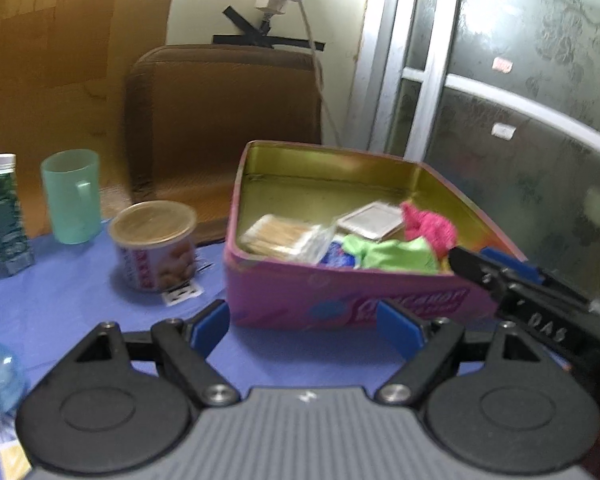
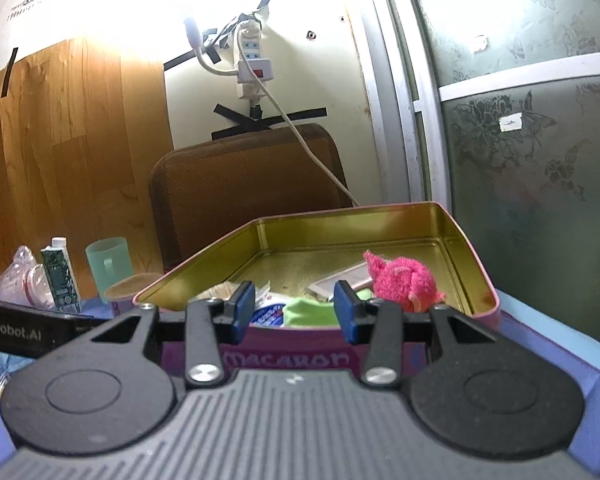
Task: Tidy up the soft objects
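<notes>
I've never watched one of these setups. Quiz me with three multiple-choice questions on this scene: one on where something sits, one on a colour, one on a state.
1. Where is the pink fuzzy thing?
A. Inside the open tin
B. On the tablecloth beside the can
C. Inside the mug

2. What colour is the mug?
A. Red
B. Pale green
C. Black

3. How does the left tool stand?
A. Clamped on the green cloth
B. Clamped on the tin's rim
C. Open, holding nothing

Answers:
1 A: it lies on the tin's gold floor near the right wall, next to the green cloth.
2 B: the handled mug behind the round can is pale mint green.
3 C: its blue pads stand wide apart short of the tin, with only tablecloth between them.
</notes>
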A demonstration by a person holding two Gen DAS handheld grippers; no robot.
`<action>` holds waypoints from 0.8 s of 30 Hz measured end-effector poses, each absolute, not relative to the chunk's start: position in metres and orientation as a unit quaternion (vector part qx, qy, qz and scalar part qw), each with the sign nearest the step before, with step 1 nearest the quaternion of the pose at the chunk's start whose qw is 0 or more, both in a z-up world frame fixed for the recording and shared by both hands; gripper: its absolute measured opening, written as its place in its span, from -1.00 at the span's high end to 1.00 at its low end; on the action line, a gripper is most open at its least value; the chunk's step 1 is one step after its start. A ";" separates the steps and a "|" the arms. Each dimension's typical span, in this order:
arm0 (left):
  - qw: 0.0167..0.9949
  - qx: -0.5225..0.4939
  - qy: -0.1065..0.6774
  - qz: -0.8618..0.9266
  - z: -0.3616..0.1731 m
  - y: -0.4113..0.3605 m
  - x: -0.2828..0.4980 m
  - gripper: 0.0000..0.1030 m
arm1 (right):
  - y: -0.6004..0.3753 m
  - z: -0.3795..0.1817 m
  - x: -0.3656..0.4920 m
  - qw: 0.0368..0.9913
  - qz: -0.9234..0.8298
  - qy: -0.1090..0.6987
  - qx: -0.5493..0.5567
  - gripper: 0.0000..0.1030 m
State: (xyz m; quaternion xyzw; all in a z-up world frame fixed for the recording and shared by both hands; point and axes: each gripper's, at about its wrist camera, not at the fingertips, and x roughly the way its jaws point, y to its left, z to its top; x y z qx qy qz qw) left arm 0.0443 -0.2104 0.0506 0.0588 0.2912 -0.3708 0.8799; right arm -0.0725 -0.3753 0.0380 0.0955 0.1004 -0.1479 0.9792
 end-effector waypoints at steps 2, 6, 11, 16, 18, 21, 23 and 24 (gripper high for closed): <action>0.885 0.075 0.289 -0.358 0.047 -0.205 0.042 -0.63 | -0.372 0.036 -0.074 0.978 -0.146 0.111 0.096 0.09; 0.892 0.094 0.295 -0.329 0.040 -0.188 0.042 -0.63 | -0.360 0.032 -0.068 0.977 -0.125 0.138 0.099 0.09; 0.901 0.092 0.308 -0.293 0.031 -0.158 0.047 -0.68 | -0.331 0.031 -0.058 0.981 -0.091 0.156 0.077 0.09; 0.908 0.084 0.317 -0.259 0.023 -0.128 0.053 -0.68 | -0.308 0.028 -0.050 0.981 -0.064 0.173 0.060 0.08; 0.910 0.081 0.319 -0.250 0.020 -0.120 0.055 -0.68 | -0.302 0.028 -0.048 0.981 -0.059 0.177 0.056 0.09; 0.911 0.070 0.323 -0.246 0.019 -0.110 0.056 -0.68 | -0.297 0.032 -0.048 0.982 -0.061 0.172 0.052 0.08; 0.912 0.068 0.321 -0.248 0.020 -0.108 0.057 -0.68 | -0.297 0.036 -0.052 0.983 -0.071 0.162 0.049 0.08; 0.912 0.067 0.319 -0.250 0.020 -0.107 0.056 -0.68 | -0.298 0.038 -0.054 0.983 -0.078 0.156 0.051 0.08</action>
